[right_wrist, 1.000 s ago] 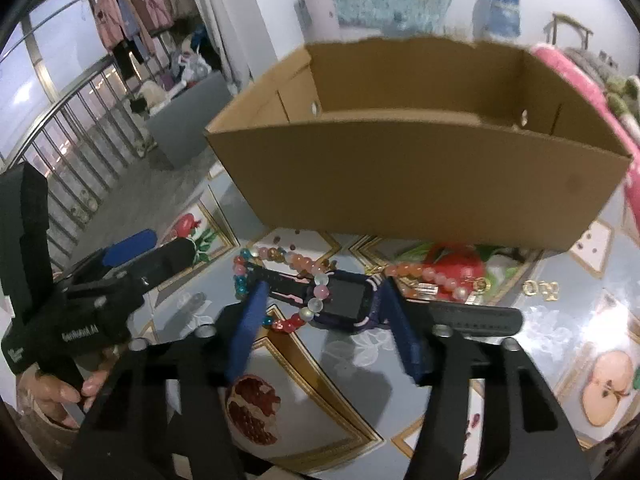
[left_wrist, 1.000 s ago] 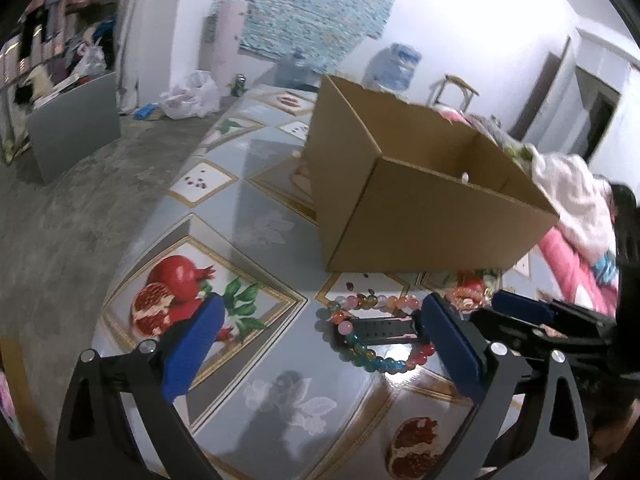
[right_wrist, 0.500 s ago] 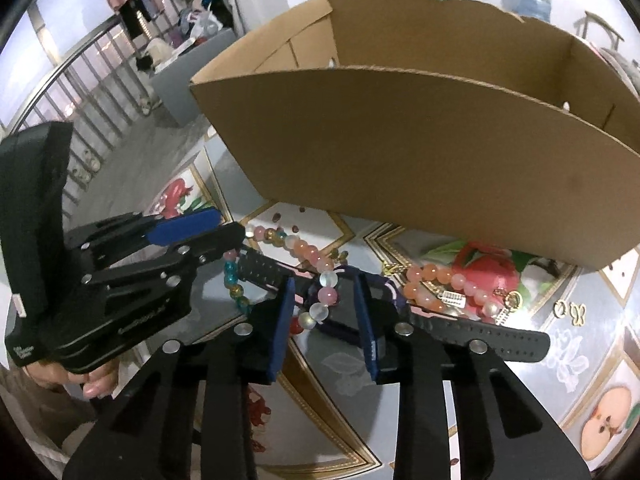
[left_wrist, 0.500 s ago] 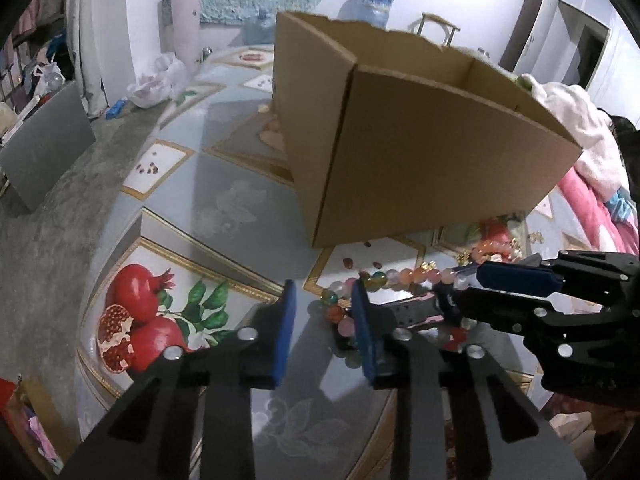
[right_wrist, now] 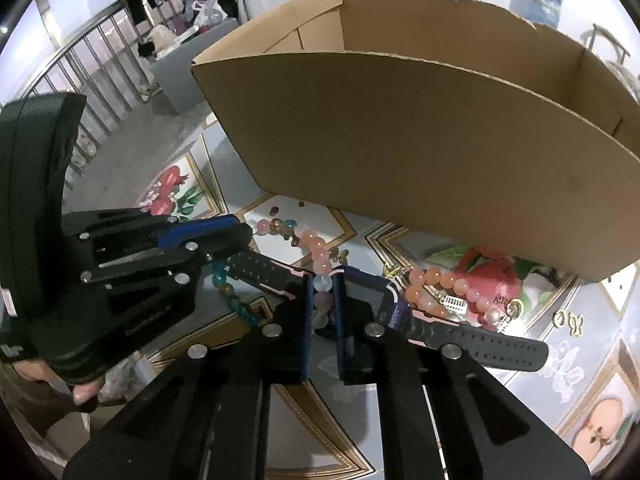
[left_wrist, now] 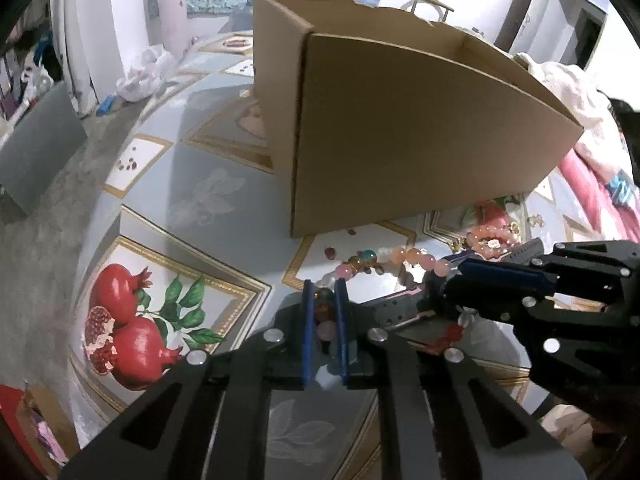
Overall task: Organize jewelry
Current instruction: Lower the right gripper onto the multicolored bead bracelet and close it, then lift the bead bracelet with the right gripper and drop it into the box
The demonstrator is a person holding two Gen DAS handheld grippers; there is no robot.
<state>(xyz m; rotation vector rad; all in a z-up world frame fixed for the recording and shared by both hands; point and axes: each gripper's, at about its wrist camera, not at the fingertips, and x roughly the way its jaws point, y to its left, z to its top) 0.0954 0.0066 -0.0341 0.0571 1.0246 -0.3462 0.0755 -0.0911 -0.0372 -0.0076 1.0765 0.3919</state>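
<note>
Jewelry lay on the fruit-printed tablecloth (left_wrist: 208, 216) in front of the near wall of a large open cardboard box (left_wrist: 400, 152), which stood at the far centre of both views. Nearest the box's right end rested a peach bead bracelet (right_wrist: 448, 284) with small metal charms; left of it a dark watch (right_wrist: 368, 292) with a perforated strap lay under a multicoloured bead bracelet (right_wrist: 316, 248). The left gripper (left_wrist: 325, 300), wide open a second earlier and held off to the left of the beads, had come down and rightward, and its jaws had just been closing, so that its blue pads were clamped on the left part of the multicoloured bracelet. The right gripper (right_wrist: 322, 292), half open a second earlier over the watch face, had likewise just been closing and pinched the same bracelet's right part, where it crossed the watch. Both grippers thus gripped one bracelet, close beside each other.
</note>
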